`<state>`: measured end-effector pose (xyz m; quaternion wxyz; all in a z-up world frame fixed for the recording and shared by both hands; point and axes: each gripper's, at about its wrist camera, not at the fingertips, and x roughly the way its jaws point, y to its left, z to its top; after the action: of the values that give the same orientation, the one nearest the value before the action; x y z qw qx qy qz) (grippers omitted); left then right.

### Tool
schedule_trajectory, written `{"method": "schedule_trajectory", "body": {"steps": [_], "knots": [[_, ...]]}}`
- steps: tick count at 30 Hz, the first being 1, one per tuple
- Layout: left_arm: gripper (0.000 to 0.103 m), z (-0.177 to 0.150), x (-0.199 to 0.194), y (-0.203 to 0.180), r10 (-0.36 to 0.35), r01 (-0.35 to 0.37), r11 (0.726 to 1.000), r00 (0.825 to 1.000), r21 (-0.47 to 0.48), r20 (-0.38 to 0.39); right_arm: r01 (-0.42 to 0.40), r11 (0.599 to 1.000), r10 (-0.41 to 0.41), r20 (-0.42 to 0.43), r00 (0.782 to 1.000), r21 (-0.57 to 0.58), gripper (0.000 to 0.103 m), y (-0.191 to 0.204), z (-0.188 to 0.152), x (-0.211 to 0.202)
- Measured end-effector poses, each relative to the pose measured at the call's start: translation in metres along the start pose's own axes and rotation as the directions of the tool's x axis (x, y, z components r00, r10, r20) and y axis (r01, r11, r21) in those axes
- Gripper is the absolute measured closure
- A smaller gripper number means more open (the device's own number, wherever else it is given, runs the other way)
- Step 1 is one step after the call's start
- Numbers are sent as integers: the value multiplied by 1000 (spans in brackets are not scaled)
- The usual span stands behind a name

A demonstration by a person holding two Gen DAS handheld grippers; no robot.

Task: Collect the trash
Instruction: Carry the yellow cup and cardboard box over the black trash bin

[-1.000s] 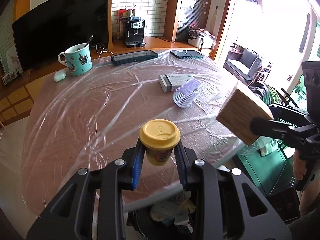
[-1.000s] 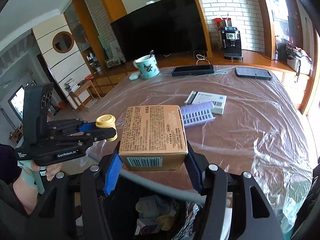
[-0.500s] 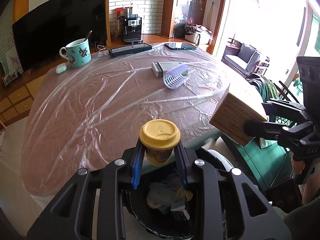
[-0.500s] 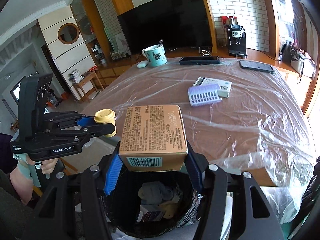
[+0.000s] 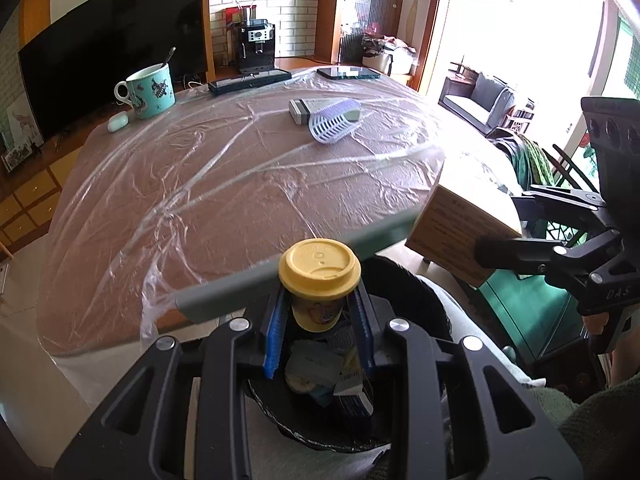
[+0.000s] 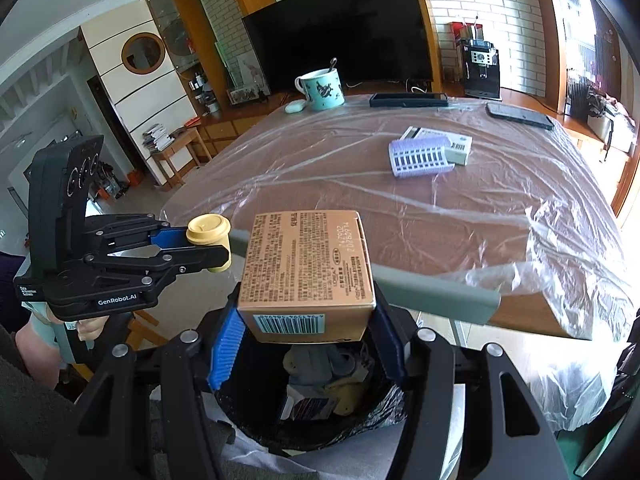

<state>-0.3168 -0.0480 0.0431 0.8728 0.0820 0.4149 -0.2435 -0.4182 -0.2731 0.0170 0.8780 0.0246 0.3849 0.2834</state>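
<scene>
Both claws grip trash above the bin (image 6: pixel 320 420). My left claw (image 5: pixel 320 312) pinches a yellow-lidded cup (image 5: pixel 319 284); my right claw (image 6: pixel 306 340) clamps a brown carton (image 6: pixel 308 268) beside the desk (image 6: pixel 400 208).

Cup (image 5: pixel 319 285) and box (image 6: pixel 307 268) hang above the bin (image 6: pixel 248 420); table (image 5: pixel 224 184) behind.

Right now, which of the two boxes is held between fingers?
The brown cardboard box, gripped above the bin; the white box lies on the table.

White brick wall (image 6: pixel 516 24), dark television (image 6: pixel 340 28) — bright daylit window (image 5: pixel 532 28).
</scene>
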Motion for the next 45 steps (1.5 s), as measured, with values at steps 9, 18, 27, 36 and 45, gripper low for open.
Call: {"method": "schedule_trajectory", "body": {"steps": [9, 18, 27, 36, 45], "knots": [[71, -16, 7, -8, -3, 3, 1000, 999, 13, -40, -5, 1000, 5, -53, 999, 2, 46, 2, -18, 11], [71, -31, 18, -12, 12, -10, 1000, 997, 25, -75, 15, 1000, -15, -89, 996, 5, 46, -1, -29, 22], [71, -42, 33, -12, 22, -18, 999, 992, 31, -122, 29, 999, -31, -126, 992, -12, 46, 1, -38, 35], [71, -49, 52, -10, 25, -19, 999, 985, 32, -172, 39, 999, -41, -163, 986, -19, 46, 1, -43, 49], [71, -52, 68, -7, 24, -18, 999, 978, 35, -208, 49, 999, -53, -198, 979, -23, 46, -2, -47, 64]]}}
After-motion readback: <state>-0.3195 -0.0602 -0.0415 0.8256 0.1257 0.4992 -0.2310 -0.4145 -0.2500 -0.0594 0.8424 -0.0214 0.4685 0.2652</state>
